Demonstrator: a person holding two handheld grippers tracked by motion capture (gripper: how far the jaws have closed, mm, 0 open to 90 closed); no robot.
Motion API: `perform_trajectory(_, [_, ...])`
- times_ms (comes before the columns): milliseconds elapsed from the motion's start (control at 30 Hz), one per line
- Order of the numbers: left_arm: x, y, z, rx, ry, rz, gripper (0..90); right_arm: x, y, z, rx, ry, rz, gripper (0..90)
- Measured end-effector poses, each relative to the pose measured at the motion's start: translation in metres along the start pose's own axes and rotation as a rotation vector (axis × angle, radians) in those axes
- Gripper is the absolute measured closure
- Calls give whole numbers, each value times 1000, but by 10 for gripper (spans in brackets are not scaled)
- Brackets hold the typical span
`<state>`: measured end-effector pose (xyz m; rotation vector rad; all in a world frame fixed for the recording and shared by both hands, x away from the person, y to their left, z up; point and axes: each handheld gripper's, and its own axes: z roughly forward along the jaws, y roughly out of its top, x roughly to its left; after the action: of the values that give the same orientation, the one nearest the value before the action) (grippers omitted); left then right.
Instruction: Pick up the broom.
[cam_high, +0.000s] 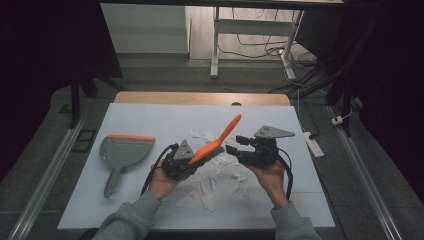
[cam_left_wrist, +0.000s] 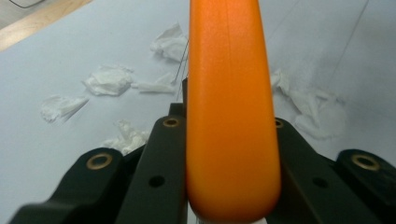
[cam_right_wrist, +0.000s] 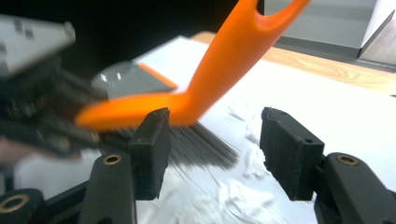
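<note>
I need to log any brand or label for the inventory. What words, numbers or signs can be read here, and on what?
None can be read. The orange brush, the grey dustpan, the paper scraps and the white table cover all show plain surfaces, with no print, label or number in any view.

We can read no text, label, brand, number or sign anywhere: none on the orange brush (cam_high: 220, 136), the grey dustpan (cam_high: 122, 152) or the counter (cam_high: 150, 115).
</note>
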<state>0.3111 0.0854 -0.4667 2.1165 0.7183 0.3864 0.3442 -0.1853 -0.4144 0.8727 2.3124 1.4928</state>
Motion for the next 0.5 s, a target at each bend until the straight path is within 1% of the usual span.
perform_trajectory(100, [5,1,-4,34,-20,15,799,4,2,-2,37,-11,-58,404])
perform_trajectory(133, [5,1,-4,34,-20,15,799,5,3,-2,49,-15,-78,400])
perform_trajectory(167, [7,2,-6,52,-25,27,799,6,4,-3,63,-21,-96,396])
perform_trajectory(233, [7,2,-7,59,-24,34,799,10,7,-3,107,-37,-134,386])
perform_trajectory(267, [8,3,-8,72,-32,43,798,12,8,-4,128,-34,-156,385])
perform_trajectory(300, [8,3,-8,78,-38,45,798,14,9,-4,139,-33,-176,384])
perform_trajectory(367, [8,3,-8,84,-38,49,798,19,11,-5,147,-26,-201,382])
perform_trajectory(400, [8,3,-8,95,-43,54,798,19,11,-5,147,-26,-201,382])
perform_trajectory(433, [7,3,-7,102,-41,60,798,23,13,-6,154,-22,-228,376])
perform_trajectory(467, [7,3,-6,109,-42,65,799,26,14,-6,159,-23,-244,375])
perform_trajectory(500, [6,3,-5,130,-50,77,799,28,15,-6,175,-27,-258,368])
